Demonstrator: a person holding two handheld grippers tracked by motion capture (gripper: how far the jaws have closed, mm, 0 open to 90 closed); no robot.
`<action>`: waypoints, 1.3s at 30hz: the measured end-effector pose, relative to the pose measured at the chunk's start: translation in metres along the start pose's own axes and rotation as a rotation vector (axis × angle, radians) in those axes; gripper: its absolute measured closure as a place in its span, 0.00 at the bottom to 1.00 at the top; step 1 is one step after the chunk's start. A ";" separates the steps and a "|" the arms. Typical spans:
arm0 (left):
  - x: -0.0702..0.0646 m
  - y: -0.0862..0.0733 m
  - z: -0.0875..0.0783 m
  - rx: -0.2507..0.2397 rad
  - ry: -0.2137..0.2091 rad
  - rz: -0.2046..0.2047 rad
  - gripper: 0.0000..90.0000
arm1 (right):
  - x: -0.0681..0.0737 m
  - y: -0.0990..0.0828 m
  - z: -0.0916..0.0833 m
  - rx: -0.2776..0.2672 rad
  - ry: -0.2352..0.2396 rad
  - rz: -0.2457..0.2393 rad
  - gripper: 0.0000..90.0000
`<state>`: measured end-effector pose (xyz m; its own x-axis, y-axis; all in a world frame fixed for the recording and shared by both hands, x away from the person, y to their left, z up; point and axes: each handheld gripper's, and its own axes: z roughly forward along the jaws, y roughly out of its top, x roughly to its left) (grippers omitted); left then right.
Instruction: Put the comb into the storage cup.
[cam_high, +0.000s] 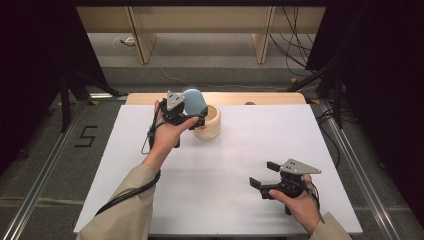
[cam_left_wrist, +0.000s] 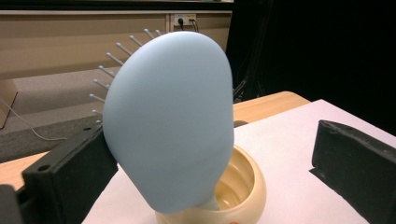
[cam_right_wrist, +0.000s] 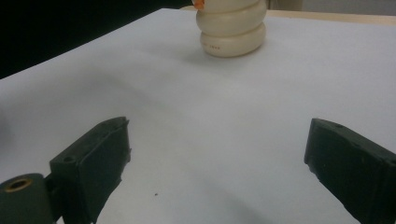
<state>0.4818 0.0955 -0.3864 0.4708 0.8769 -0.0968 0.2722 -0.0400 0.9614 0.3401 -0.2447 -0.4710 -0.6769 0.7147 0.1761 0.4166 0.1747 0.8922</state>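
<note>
One brush (cam_left_wrist: 170, 121) stands handle-down in the cup (cam_left_wrist: 243, 186) at the desk's (cam_high: 240, 150) far side. Left gripper (cam_high: 187, 117) jaws stand apart around its head (one jaw touching or close); right gripper (cam_high: 270, 176) jaws apart, empty. Brush likely light, smooth, slippery; grip the head's edges.

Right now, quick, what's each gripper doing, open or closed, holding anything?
Left gripper: open, jaws spread wide; the blue hairbrush stands between them in the cream holder, not clamped.
Right gripper: open, holding nothing, over the white table.
</note>
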 end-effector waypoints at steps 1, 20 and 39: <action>0.000 0.000 -0.001 0.002 0.000 0.001 0.00 | 0.000 0.000 0.000 -0.001 0.000 0.000 0.09; 0.011 -0.006 -0.009 0.033 0.026 -0.012 0.00 | -0.001 0.000 0.000 0.000 -0.003 0.001 0.09; 0.014 -0.016 -0.031 0.039 0.011 0.002 0.00 | 0.000 0.001 0.000 -0.003 -0.003 0.000 0.09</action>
<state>0.4576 0.1234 -0.3949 0.4625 0.8818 -0.0921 0.3041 -0.0601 0.9508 0.3403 -0.2446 -0.4705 -0.6751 0.7167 0.1750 0.4149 0.1726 0.8933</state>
